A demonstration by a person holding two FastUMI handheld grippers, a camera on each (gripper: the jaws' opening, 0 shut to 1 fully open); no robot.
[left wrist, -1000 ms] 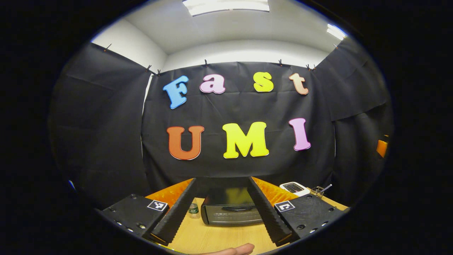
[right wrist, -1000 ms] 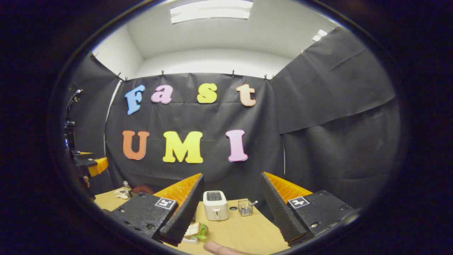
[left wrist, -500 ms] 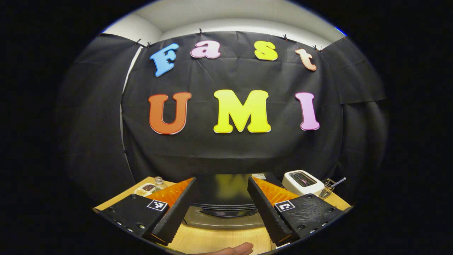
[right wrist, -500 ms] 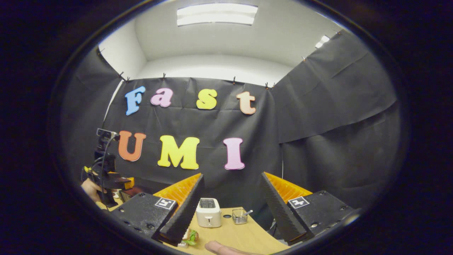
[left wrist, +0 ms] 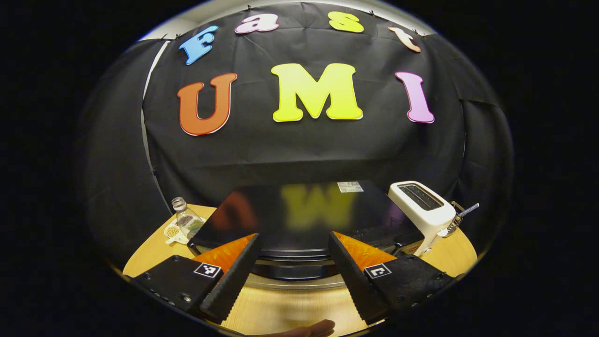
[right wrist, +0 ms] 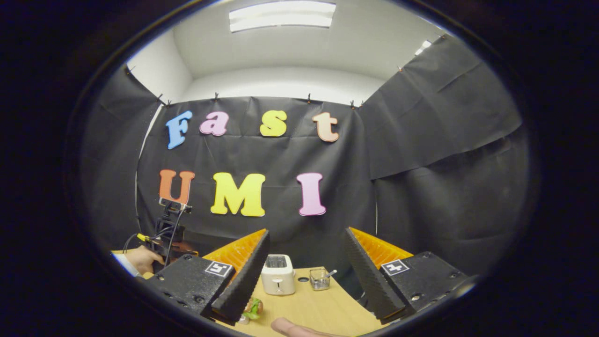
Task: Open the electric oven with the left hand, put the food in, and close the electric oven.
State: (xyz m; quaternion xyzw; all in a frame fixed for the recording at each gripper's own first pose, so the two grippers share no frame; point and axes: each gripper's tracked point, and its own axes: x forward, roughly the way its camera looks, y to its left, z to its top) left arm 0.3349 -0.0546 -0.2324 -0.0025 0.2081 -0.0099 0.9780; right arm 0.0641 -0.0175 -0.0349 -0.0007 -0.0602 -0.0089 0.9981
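A glossy black electric oven [left wrist: 299, 210] with a silvery front edge stands on the pale wood-grain table [left wrist: 281, 311]. Beside it are a white toaster [left wrist: 423, 208] and a clear glass bottle [left wrist: 185, 220]. Green lettuce shows in the sandwich [right wrist: 252, 309].

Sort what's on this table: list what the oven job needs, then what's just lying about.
Needed for the job:
- electric oven, door not yet opened
- sandwich, the food
- left gripper, open, at the oven's front
- right gripper, open

Just lying about:
- white toaster
- glass bottle
- small dish of seeds
- small wire basket
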